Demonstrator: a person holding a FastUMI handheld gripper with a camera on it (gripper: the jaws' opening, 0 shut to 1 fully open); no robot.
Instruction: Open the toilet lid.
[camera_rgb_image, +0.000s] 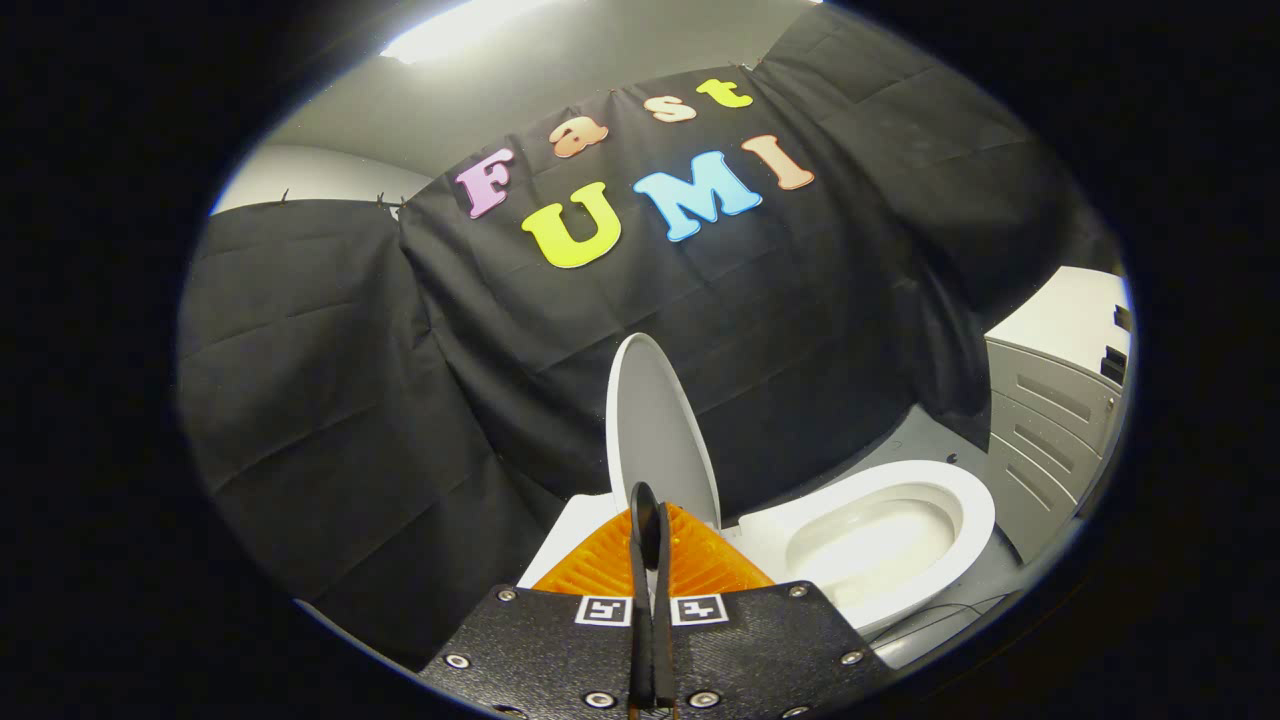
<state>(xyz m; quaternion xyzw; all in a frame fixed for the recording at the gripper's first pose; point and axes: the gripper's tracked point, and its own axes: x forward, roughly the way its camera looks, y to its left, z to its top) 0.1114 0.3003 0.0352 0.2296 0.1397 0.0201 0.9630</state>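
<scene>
The white toilet's lid (655, 430) stands raised and nearly upright, just beyond my fingertips. To its right the seat ring (965, 500) and the bowl (875, 545) lie uncovered. My gripper (648, 500) is shut, its two fingers pressed together with nothing between them, their tips just in front of the lid's lower part. Whether the tips touch the lid I cannot tell.
The white cistern top (570, 540) shows to the left of my fingers. A grey cabinet with slotted panels (1050, 420) stands right of the toilet. Black cloth (350, 400) hangs behind the toilet as the booth wall. Grey floor (900, 440) lies between bowl and cloth.
</scene>
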